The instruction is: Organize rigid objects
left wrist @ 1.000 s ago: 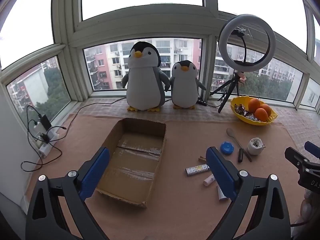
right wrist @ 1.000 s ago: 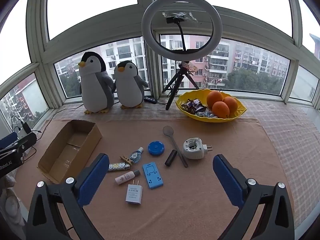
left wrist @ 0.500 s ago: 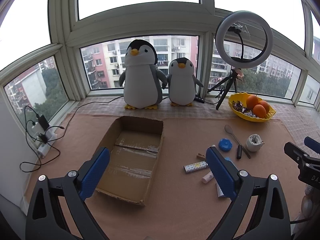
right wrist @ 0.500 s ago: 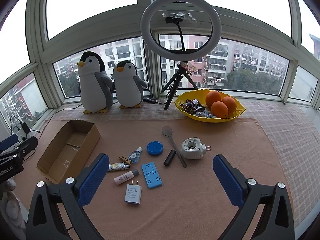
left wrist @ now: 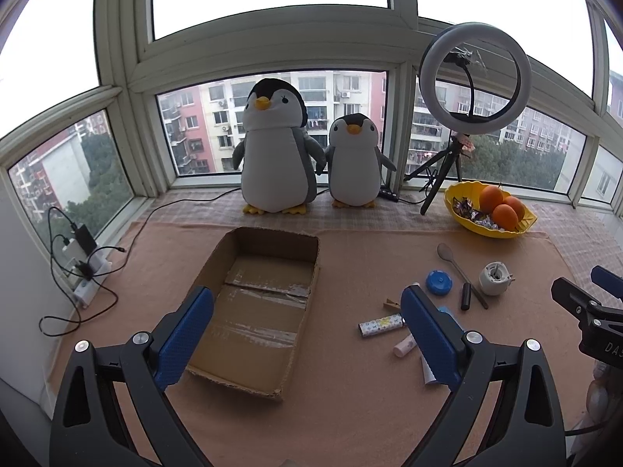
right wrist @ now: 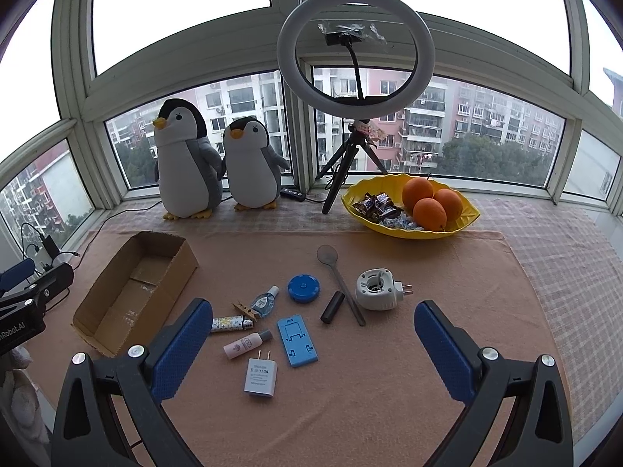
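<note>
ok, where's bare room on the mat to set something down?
Free: the cardboard box floor, and the mat right of the white plug-in device, below the yellow bowl. Crowded: between box and device, around the blue stand.

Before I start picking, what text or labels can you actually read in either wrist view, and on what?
"nRobot.AI", cut off at the frame edge, on the left gripper body, right wrist view.
"DAS", cut off, on the right gripper body, left wrist view.
White charger: printed label, too small to read.
Pink bottle: label blurred.

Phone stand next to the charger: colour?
Light blue phone stand; clearest in the right wrist view.
</note>
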Demonstrator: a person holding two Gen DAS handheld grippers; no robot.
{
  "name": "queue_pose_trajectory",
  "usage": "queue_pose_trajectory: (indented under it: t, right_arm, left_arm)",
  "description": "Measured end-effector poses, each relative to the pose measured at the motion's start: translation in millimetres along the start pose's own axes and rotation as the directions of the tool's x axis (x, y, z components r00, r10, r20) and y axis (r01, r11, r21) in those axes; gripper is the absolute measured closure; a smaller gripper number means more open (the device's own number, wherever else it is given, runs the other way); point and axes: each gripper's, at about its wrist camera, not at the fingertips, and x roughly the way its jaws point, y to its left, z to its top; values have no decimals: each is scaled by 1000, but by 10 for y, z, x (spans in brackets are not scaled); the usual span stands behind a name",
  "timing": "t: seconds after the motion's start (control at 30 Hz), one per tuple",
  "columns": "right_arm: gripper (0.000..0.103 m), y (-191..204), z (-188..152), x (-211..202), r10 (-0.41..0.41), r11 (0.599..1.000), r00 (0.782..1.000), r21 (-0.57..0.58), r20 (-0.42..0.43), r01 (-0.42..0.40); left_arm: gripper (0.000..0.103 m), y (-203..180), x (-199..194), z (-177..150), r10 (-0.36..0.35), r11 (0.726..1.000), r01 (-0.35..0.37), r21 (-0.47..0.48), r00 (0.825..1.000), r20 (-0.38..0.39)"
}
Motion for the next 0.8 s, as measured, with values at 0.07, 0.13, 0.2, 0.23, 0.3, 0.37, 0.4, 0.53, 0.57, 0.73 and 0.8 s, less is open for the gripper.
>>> queue_pose_trajectory:
  t: [0.07,0.13,0.2,0.23,0.3,0.37,0.4,0.53,0.57,0.73,0.8]
  right_arm:
    - [1,0,2,6,1,1000,1000,1,-1,-1]
    - [1,-1,2,9,0,1000,1000,0,-1,0]
    - [1,0,-1,10,0,1000,1000,1,-2,0]
    - [1,0,-1,16,0,1000,1000,1,-3,0]
    - [1,4,-10,25,0,1000,1000,2,-6,0]
    - [1,4,-12,35,1,1000,1000,2,-9,-1]
    - [1,5,-12,36,1,1000,1000,2,-10,-1]
    - [1,9,-15,33,1,1000,1000,2,-10,-1]
    - [1,10,-16,33,1,1000,1000,2,-9,-1]
    - [1,10,-13,33,1,1000,1000,3,-11,0]
    - [1,10,-13,33,0,1000,1000,3,-11,0]
  left_arm:
    - [6,2,-1,-1,-1,1000,1,0,1000,0]
    - [6,4,-1,3,-2,1000,2,0,1000,-1]
    - [6,4,-2,2,-2,1000,2,1,1000,-1]
    - [6,5,-1,4,-2,1000,2,0,1000,-2]
    - [6,7,5,8,-2,1000,3,2,1000,-4]
    - [6,7,4,5,-2,1000,2,3,1000,-4]
    - [6,5,7,8,-2,1000,2,3,1000,-5]
    - [6,4,7,8,-3,1000,3,3,1000,-5]
    - [6,3,7,8,-1,1000,2,3,1000,-5]
    - [6,5,18,16,-3,1000,3,4,1000,-6]
    - [6,6,18,17,-4,1000,4,2,1000,-7]
